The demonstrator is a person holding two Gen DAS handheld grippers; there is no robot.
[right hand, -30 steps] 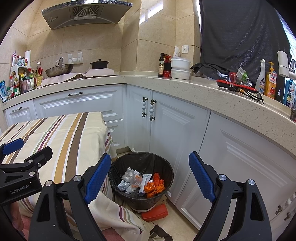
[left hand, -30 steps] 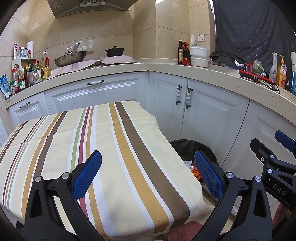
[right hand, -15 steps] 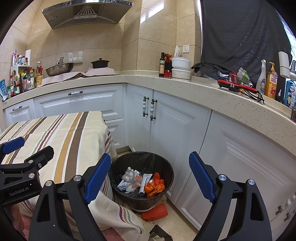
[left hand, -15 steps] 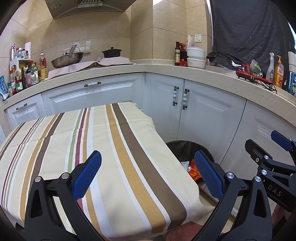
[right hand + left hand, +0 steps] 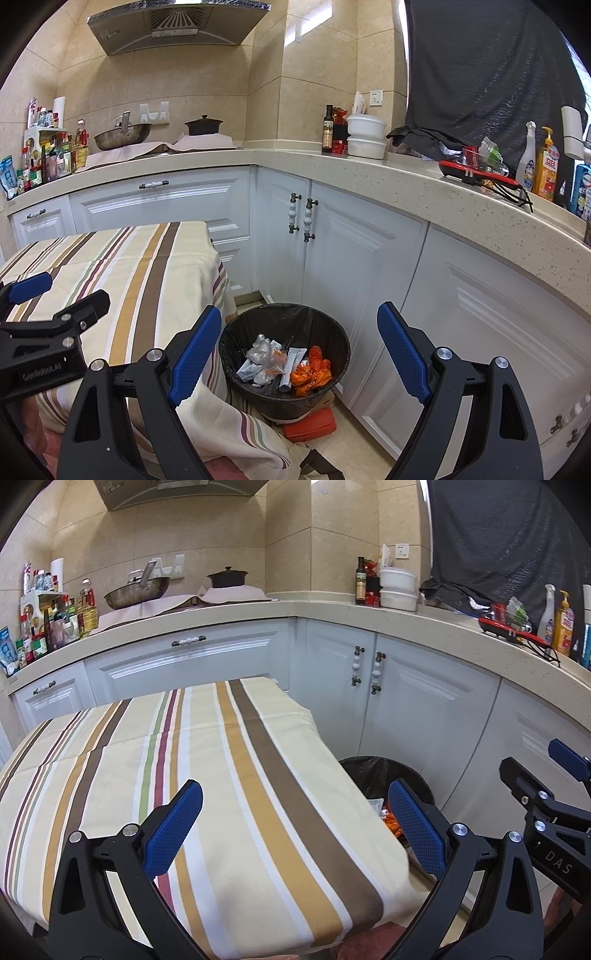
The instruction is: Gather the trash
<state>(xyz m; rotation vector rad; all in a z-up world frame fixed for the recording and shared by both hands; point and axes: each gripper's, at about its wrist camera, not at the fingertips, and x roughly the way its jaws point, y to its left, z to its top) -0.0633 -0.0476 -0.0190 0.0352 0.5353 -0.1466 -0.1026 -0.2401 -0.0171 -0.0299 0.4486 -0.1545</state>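
While both grippers are held wide apart and empty, the trash bin (image 5: 284, 354) with wrappers inside is seen just below-ahead of the right gripper (image 5: 295, 354), farther right of the left gripper (image 5: 295, 827) over the striped tablecloth (image 5: 207, 775).

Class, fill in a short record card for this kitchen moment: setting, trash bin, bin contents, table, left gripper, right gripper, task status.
setting: kitchen corner with white cabinets under a speckled countertop
trash bin: black-lined, on the floor beside the table
bin contents: orange wrapper, clear plastic, white packets
table: striped tablecloth, no trash visible on it
left gripper: open, empty, over the table
right gripper: open, empty, pointed at the bin
task status: trash visible only inside the bin
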